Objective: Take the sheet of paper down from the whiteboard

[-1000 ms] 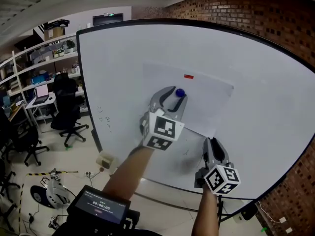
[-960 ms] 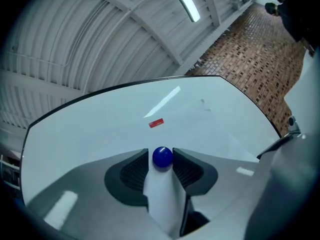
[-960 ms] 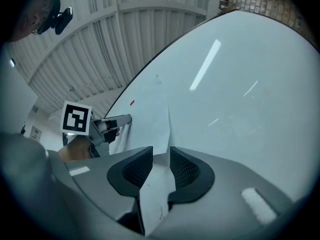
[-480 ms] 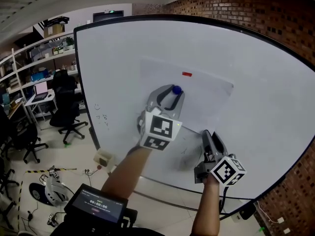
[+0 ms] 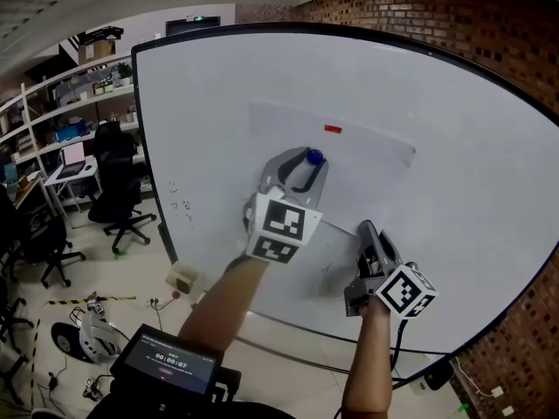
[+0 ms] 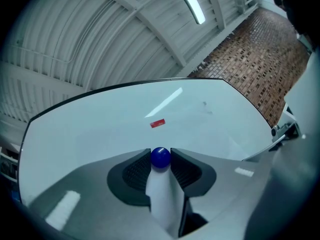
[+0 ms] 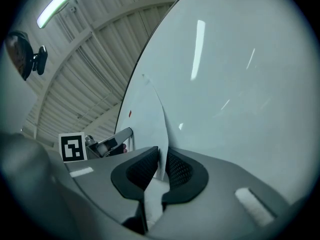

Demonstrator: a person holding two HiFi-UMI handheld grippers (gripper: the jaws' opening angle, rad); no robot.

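Note:
A white sheet of paper (image 5: 371,177) hangs on the whiteboard (image 5: 463,120), with a small red magnet (image 5: 333,130) on its top edge. My left gripper (image 5: 309,161) is shut on a round blue magnet (image 5: 314,157) that sits on the sheet; in the left gripper view the blue magnet (image 6: 160,157) is pinched between the pads. My right gripper (image 5: 368,230) is at the sheet's lower right corner. In the right gripper view the paper (image 7: 148,111) has its edge standing between the closing jaws, with a slim gap still on one side.
A brick wall (image 5: 489,33) borders the whiteboard on the right. Black office chairs (image 5: 118,203), shelves and desks (image 5: 70,112) stand at the left. A small screen unit (image 5: 170,363) shows at the bottom, and cables and gear lie on the floor (image 5: 87,339).
My right gripper has risen a little, rolled, and its jaws have narrowed round the paper's lower corner. The left gripper has stayed on the blue magnet.

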